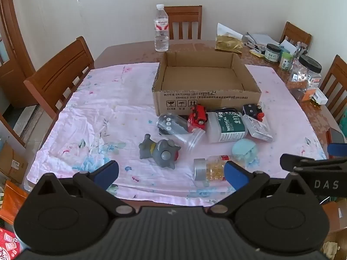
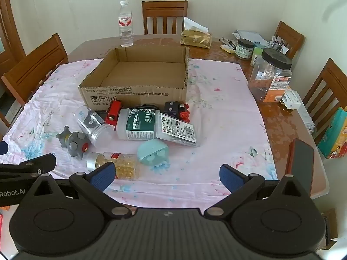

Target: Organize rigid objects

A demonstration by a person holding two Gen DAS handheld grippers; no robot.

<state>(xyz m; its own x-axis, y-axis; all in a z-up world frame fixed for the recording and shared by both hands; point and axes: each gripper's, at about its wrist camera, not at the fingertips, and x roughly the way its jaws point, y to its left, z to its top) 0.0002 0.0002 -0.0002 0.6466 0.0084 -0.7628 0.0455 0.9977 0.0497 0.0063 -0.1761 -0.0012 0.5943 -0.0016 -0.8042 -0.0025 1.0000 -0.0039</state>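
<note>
In the left wrist view, the left gripper is held at the lower centre with jaws spread and nothing between them. The cardboard box sits empty at centre frame; beneath it a grey toy figure, red toy train and capsule bottle are scattered on the pink cloth.

In the right wrist view, the right gripper is likewise spread and empty at the lower centre. The medical jar and teal jellyfish toy lie at centre. No item appears boxed, so the first pick seems pending; a jaw-wide descent over the nearest piece would be needed.
</note>
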